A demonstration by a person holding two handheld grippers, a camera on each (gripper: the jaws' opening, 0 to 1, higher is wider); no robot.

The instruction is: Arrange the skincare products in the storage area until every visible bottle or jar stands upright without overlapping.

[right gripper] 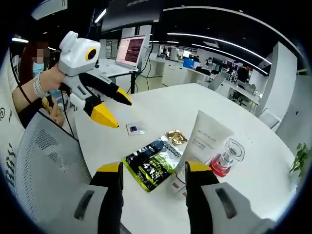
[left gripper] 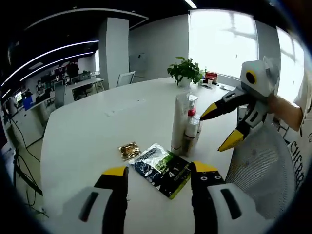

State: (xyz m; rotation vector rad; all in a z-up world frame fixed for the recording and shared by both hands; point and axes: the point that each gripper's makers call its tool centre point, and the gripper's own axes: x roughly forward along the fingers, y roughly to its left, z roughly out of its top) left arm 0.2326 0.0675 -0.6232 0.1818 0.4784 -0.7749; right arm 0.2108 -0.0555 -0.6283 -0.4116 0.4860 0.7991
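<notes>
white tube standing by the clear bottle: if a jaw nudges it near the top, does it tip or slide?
The white tube will likely tip: it looks tall and narrow, standing on its small cap end. It seems to stand close against the clear bottle, so it could knock that over too. The smooth white table may let it slide if pushed low.

On the table (right gripper: pixel 253 161), a tube (right gripper: pixel 207 141) and a bottle (right gripper: pixel 225 160) stand together, a flat packet (right gripper: pixel 155 165) just beside them, a small sachet (right gripper: pixel 176 137) and a smaller sachet (right gripper: pixel 135 128) lying toward the near edge.
</notes>
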